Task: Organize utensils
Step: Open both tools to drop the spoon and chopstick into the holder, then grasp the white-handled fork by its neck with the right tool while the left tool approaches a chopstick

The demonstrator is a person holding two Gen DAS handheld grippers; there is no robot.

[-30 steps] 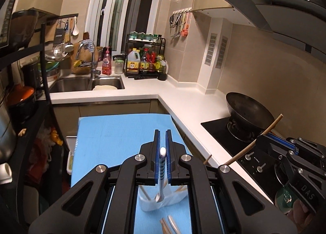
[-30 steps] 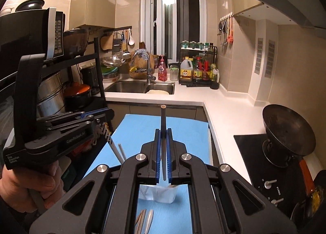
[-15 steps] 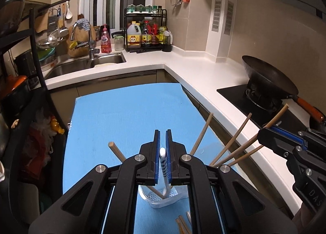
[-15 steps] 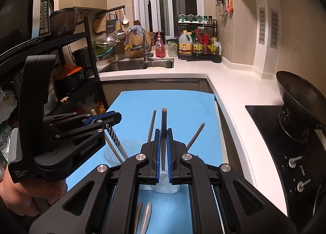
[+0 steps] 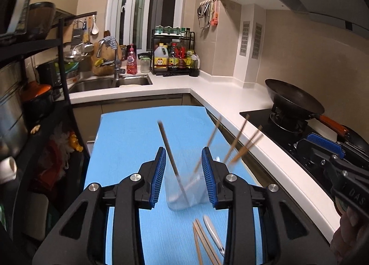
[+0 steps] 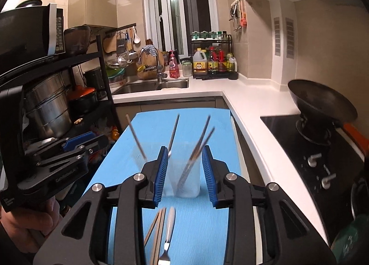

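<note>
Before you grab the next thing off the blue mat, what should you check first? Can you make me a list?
1. Left gripper empty: ok, jaws opening, pressing on nothing.
2. Right gripper empty: ok, jaws opening, pressing on nothing.
3. Clear cup upright on the blue mat: ok.
4. Chopsticks in the cup settled: cannot tell, they look blurred.
5. Loose chopsticks and the fork on the mat near the grippers: ok.
6. Whether the cup has room for more: cannot tell.
</note>
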